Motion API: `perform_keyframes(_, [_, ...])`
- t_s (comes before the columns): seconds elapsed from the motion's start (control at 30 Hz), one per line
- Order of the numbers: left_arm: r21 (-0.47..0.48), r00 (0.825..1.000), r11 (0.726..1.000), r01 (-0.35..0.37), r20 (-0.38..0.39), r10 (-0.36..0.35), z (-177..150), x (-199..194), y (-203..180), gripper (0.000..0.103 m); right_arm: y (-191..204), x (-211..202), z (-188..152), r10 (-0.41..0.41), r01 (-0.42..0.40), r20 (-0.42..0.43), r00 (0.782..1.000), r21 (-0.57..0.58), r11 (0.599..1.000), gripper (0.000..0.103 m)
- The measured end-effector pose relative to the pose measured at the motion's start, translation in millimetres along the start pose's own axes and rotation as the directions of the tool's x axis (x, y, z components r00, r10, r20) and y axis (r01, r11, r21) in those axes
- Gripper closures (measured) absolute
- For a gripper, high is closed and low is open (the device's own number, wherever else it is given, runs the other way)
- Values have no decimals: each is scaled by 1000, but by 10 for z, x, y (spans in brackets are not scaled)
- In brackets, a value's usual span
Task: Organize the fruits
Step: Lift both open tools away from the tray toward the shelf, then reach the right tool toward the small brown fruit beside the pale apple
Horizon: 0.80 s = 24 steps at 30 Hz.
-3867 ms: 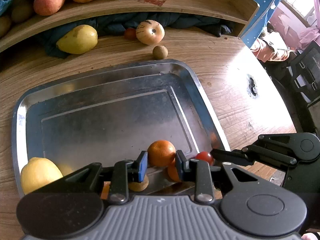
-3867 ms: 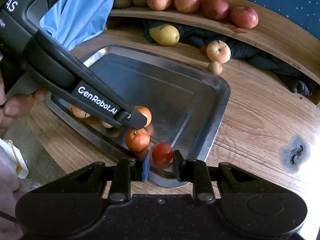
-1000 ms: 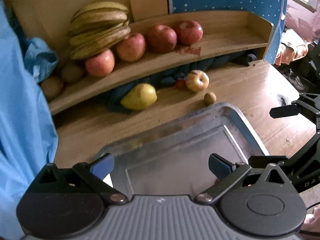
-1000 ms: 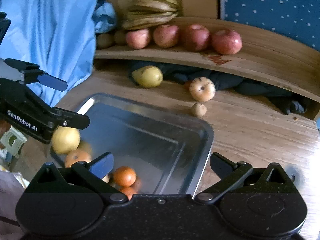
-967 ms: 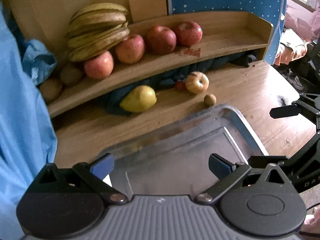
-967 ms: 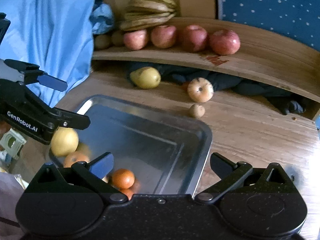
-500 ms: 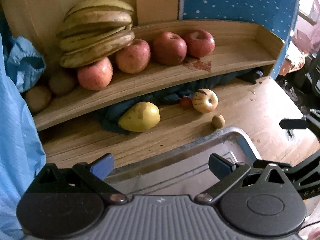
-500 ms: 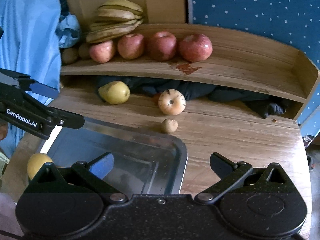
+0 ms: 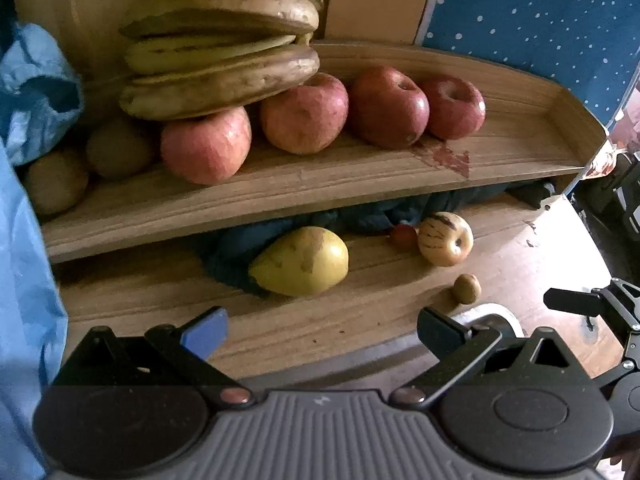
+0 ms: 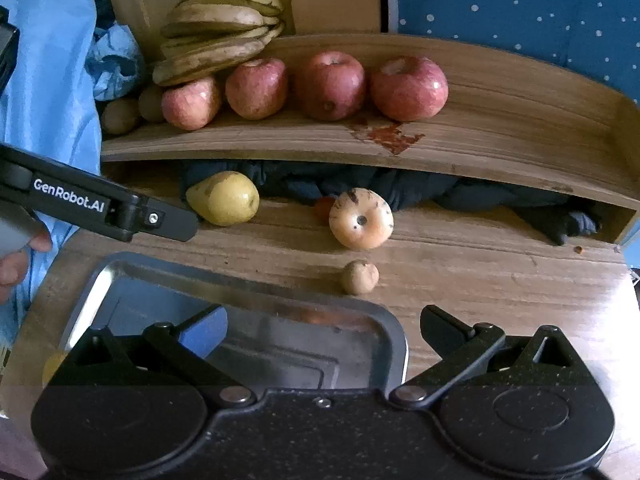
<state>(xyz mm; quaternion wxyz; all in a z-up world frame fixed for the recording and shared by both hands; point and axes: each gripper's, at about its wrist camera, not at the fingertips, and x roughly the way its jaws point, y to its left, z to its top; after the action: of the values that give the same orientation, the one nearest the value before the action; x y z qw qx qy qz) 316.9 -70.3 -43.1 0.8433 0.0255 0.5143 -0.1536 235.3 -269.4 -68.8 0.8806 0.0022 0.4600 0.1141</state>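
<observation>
My left gripper is open and empty, just short of a yellow pear on the wooden table. My right gripper is open and empty over the far rim of the metal tray. Beyond it lie a small brown fruit, a striped pale melon-like fruit, a small red tomato and the pear. The striped fruit, tomato and brown fruit also show in the left wrist view. The left gripper's arm crosses the right wrist view.
A raised wooden shelf carries several red apples, a bunch of bananas and brown kiwis. Dark cloth lies under the shelf. A blue sleeve fills the left edge. A yellow fruit sits in the tray's near corner.
Both grippers let go of the fruit in the tray, opened wide and moved forward toward the shelf. The pear and the loose fruits are now much closer.
</observation>
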Motion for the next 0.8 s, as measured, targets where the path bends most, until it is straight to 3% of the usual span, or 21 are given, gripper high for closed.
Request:
perform_keyframes(0.4, [119, 999, 992, 34, -18, -32, 136, 352, 72, 1, -93, 332, 222, -52, 54, -35, 998, 87, 995, 1])
perform_keyframes(0.8, [130, 997, 988, 79, -13, -78, 156, 489, 65, 0, -123, 542, 231, -67, 74, -94, 993, 71, 995, 1])
